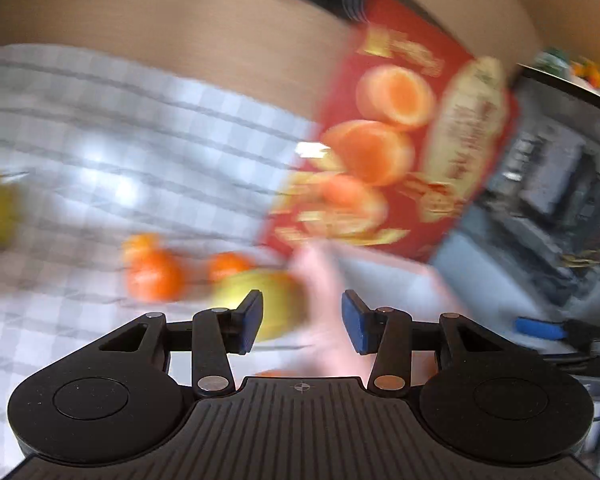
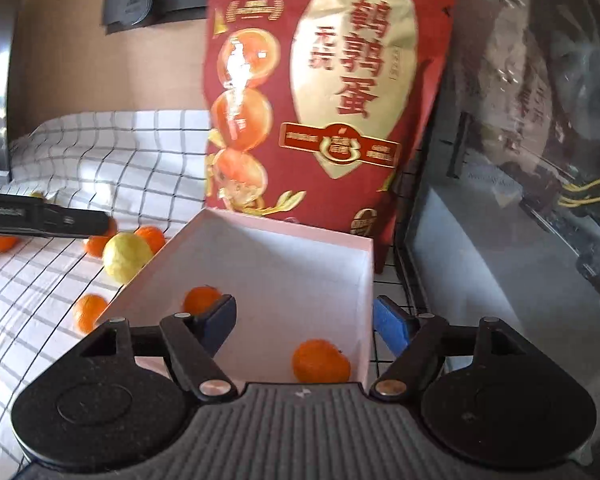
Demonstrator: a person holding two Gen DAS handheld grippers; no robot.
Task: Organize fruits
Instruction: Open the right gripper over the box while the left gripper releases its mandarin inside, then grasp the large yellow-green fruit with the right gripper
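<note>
Looks early on: two tangerines (image 2: 320, 362) sit in the pink box (image 2: 300, 256), while several more (image 2: 89, 312) plus a yellow lemon (image 2: 126, 257) lie on the checkered cloth (image 2: 112, 152) beside it. Right tool (image 2: 304, 322) and left tool (image 1: 302, 322) both gape, holding nothing.

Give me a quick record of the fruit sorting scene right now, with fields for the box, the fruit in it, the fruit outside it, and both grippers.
box: pale pink box, open, on the checked cloth
fruit in box: two tangerines, apart
fruit outside: yellow lemon against the box's left wall; several tangerines on the cloth
behind box: red snack bag, upright
left gripper: jaws open, empty, view blurred
right gripper: jaws open, empty, over the box
</note>
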